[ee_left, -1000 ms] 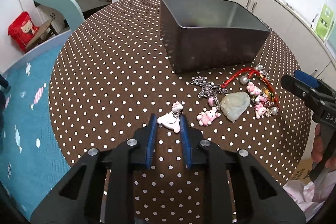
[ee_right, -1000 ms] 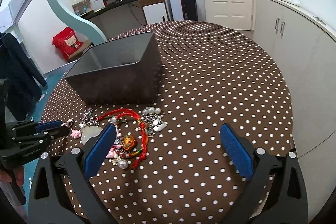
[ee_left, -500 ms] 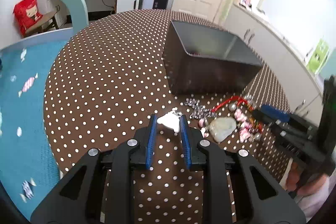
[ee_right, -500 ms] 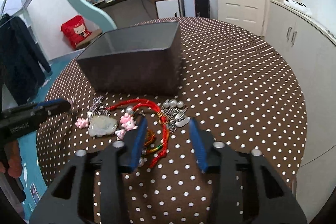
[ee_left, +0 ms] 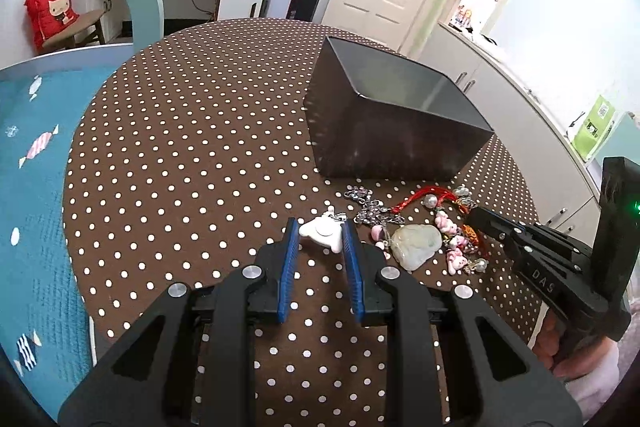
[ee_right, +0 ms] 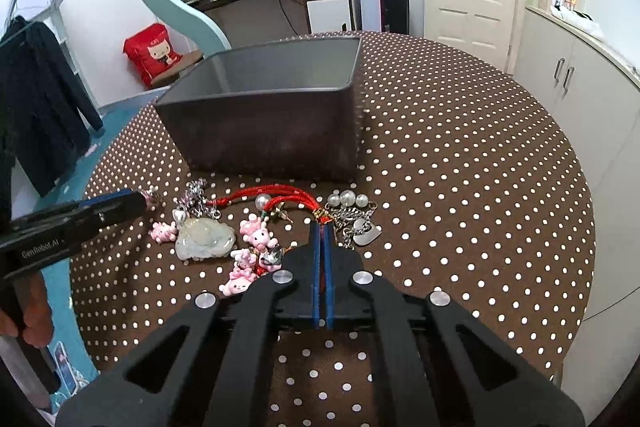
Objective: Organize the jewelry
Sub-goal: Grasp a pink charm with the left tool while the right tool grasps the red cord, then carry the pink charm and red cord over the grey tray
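A pile of jewelry lies on the dotted table before a dark grey box (ee_left: 396,123) (ee_right: 272,115): a pale jade pendant (ee_left: 414,245) (ee_right: 204,239), pink bunny charms (ee_right: 256,239), a red cord bracelet (ee_right: 292,201), pearls and silver chains (ee_right: 352,215). My left gripper (ee_left: 318,239) is shut on a white charm (ee_left: 322,235) and holds it just above the table, left of the pile. My right gripper (ee_right: 323,227) is shut, its tips pinching the red cord's knot at the pile's right side. It also shows in the left wrist view (ee_left: 480,217).
The round table (ee_left: 180,147) has a brown cloth with white dots. A blue rug (ee_left: 24,187) lies on the floor to the left. White cabinets (ee_right: 580,87) stand at the right. A desk and door are behind.
My right gripper closed from wide open and moved forward onto the red cord. My left gripper rose and drew back, carrying the white charm with it.
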The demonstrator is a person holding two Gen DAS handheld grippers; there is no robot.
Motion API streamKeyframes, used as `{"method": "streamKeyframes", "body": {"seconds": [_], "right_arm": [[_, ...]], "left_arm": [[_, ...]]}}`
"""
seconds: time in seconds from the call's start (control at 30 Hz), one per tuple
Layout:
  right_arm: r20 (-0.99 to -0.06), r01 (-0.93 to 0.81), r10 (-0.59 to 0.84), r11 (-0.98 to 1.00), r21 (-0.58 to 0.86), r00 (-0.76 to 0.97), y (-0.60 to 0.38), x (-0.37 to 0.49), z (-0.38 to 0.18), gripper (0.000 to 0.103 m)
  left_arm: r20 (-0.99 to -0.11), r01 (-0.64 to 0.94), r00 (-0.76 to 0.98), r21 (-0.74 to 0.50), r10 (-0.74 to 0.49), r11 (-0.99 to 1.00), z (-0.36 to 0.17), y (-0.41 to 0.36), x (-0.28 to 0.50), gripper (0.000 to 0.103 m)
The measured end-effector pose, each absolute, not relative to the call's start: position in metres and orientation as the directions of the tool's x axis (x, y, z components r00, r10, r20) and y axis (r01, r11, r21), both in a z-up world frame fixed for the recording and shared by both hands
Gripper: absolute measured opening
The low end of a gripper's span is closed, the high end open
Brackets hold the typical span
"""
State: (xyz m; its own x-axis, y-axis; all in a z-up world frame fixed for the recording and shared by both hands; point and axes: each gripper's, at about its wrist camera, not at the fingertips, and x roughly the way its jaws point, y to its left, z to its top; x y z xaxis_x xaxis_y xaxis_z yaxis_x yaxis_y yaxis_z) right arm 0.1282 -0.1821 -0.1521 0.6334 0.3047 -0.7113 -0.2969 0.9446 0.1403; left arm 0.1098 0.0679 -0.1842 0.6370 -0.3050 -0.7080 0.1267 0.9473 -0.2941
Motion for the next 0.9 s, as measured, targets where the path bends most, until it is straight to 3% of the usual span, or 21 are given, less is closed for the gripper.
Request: {"method": "streamKeyframes", "body": {"seconds": [0.57, 0.9], "right_arm": [[-0.59, -0.262, 0.303, 0.952, 0.157, 0.748, -0.204, 0.118, -0.097, 0.0], [-0.482, -0.3, 0.337, 0.941, 0.155, 0.809, -0.21, 0.111, -0.057, 0.0]], "left_arm": [[-0.674, 0.116, 0.684, -0.28, -0.28, 0.953, -0.16, 0.08, 0.109, 0.022], [-0.611, 0.147, 0.741, -0.26, -0.28, 0.954, -0.125, 0.077, 0.111, 0.022]]}}
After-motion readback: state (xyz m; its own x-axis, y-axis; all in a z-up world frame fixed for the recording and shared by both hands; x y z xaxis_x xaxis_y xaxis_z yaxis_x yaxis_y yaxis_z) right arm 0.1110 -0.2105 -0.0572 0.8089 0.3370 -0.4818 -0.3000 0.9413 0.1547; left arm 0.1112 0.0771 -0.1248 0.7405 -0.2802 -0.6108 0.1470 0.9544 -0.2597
